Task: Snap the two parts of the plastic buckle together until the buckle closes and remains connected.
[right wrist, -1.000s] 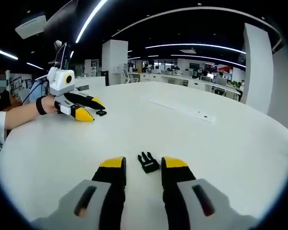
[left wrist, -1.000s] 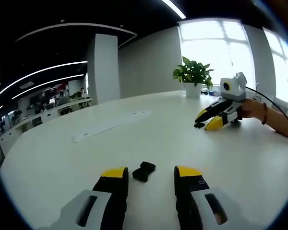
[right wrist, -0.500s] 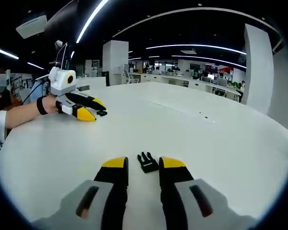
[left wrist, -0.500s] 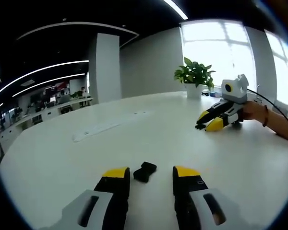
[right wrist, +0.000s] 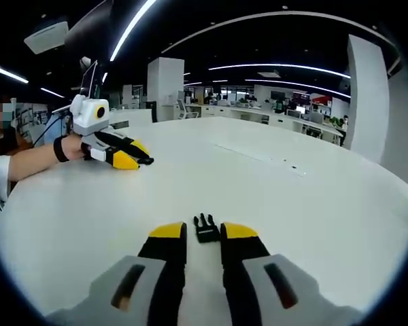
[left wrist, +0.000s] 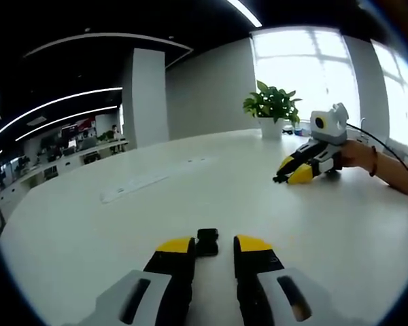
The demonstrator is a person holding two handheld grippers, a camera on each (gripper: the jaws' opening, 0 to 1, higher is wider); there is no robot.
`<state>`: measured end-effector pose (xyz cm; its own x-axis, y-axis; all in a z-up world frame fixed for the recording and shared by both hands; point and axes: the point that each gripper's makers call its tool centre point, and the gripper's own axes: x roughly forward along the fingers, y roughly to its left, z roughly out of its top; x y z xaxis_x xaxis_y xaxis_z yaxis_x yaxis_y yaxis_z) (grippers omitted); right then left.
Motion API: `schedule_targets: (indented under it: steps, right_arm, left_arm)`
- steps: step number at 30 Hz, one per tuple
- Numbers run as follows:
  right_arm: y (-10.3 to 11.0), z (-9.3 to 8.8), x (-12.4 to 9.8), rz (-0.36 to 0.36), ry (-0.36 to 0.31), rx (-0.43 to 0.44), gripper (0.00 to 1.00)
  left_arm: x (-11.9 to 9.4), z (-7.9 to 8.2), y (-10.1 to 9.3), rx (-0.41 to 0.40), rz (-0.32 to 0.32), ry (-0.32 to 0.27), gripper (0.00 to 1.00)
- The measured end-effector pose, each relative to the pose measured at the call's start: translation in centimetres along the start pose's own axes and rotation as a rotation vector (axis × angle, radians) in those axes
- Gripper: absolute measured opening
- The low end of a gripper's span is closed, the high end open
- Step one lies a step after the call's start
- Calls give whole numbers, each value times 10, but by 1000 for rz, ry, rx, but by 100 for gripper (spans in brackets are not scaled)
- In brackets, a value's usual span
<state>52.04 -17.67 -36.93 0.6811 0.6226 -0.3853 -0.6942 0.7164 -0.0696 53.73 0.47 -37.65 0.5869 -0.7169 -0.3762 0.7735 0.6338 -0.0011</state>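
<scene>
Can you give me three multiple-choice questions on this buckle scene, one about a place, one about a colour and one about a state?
1. Where does the pronged buckle part lie?
A. On the white table, just ahead of the right tool
B. Beside the potted plant
C. In a person's bare hand

2. What colour are the tips of the left tool?
A. Red
B. Yellow
C. Blue

3. What state are the two buckle parts in?
A. Snapped together
B. Apart, one at each tool
C. Stacked on each other

Answers: 1 A, the right gripper view shows it on the table at that tool's tips. 2 B, the jaw ends are yellow over black. 3 B, the socket part lies at the left tool's tips, the pronged part at the right tool's, far across the table.
</scene>
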Motion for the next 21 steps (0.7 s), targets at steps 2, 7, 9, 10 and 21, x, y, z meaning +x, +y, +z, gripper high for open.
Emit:
schedule_targets:
  steps: [2, 7, 9, 10, 21]
  right_arm:
    - [1, 0, 0, 6, -2, -3, 15]
    - [2, 0, 0, 7, -2, -3, 14]
    - [2, 0, 0, 8, -3, -4, 14]
    - [2, 0, 0, 8, -3, -3, 14]
    - [4, 0, -1, 23, -5, -8, 12]
  left_arm:
    - [0, 0, 1, -7, 4, 1, 22]
    - [0, 0, 2, -9, 9, 0, 22]
    - [0, 0, 2, -10, 10, 0, 22]
    - [0, 0, 2, -11, 11, 0, 21]
    - [0, -1, 1, -8, 14, 0, 16]
